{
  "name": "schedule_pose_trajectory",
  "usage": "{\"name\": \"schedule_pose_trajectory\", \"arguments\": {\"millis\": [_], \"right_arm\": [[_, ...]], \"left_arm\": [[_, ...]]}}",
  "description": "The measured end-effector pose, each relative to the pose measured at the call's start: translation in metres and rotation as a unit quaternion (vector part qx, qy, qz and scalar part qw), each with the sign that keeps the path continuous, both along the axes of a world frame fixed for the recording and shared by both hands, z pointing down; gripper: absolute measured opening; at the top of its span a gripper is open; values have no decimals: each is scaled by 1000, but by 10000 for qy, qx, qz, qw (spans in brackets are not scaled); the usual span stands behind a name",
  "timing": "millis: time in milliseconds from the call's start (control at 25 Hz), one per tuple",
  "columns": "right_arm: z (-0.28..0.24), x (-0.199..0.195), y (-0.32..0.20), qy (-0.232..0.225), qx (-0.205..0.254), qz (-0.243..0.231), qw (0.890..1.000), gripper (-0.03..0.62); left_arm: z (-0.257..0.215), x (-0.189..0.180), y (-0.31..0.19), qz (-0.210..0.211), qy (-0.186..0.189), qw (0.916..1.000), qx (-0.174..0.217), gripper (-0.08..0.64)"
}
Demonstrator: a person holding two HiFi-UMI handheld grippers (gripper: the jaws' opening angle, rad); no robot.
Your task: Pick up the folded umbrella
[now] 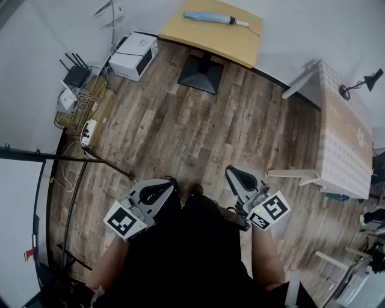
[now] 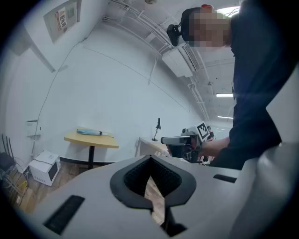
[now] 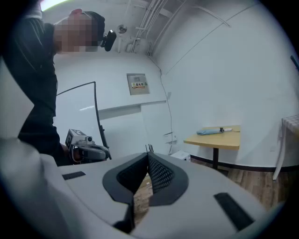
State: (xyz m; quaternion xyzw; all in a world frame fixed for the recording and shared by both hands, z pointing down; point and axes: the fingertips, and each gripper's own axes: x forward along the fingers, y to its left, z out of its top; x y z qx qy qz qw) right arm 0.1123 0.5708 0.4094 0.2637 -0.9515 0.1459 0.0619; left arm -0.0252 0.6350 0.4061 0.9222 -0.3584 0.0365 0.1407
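The folded light-blue umbrella (image 1: 210,18) lies on a round yellow table (image 1: 225,41) across the room; it also shows far off in the left gripper view as the umbrella (image 2: 91,132) and in the right gripper view as the umbrella (image 3: 211,131). My left gripper (image 1: 157,191) and right gripper (image 1: 237,175) are held close to the person's body, well away from the table, pointing roughly level. The left gripper (image 2: 150,161) has its jaws together with nothing between them. The right gripper (image 3: 148,156) is likewise shut and empty.
A white box-like appliance (image 1: 133,55) and a router (image 1: 75,75) with cables sit on the wooden floor at the left. A long white table (image 1: 346,138) with a black lamp (image 1: 361,83) stands at the right. A black pole (image 1: 60,157) crosses the left side.
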Motion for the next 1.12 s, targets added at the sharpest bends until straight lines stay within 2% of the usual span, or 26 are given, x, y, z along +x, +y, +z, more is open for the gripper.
{"name": "schedule_pose_trajectory", "arguments": {"millis": [160, 240, 320, 520, 720, 960, 1120], "right_arm": [[3, 28, -16, -7, -6, 80, 10000, 18], [14, 44, -18, 90, -197, 199, 9996, 18], [15, 54, -20, 76, -162, 235, 9996, 18], [14, 79, -24, -132, 75, 160, 9998, 18], [18, 105, -17, -592, -90, 5, 9982, 20], [24, 110, -37, -170, -23, 92, 9998, 20], [18, 104, -65, 74, 86, 114, 9999, 20]], "left_arm": [[5, 30, -10, 32, -64, 9997, -226, 11], [8, 42, -10, 13, 99, 9992, -391, 11], [7, 50, -12, 30, 126, 9987, -502, 11], [5, 74, -34, 56, -108, 9986, -509, 11], [6, 95, -47, 137, -127, 9984, -532, 11], [6, 100, -64, 39, -226, 9985, -489, 11], [8, 92, -94, 3, -100, 9986, -519, 11]]}}
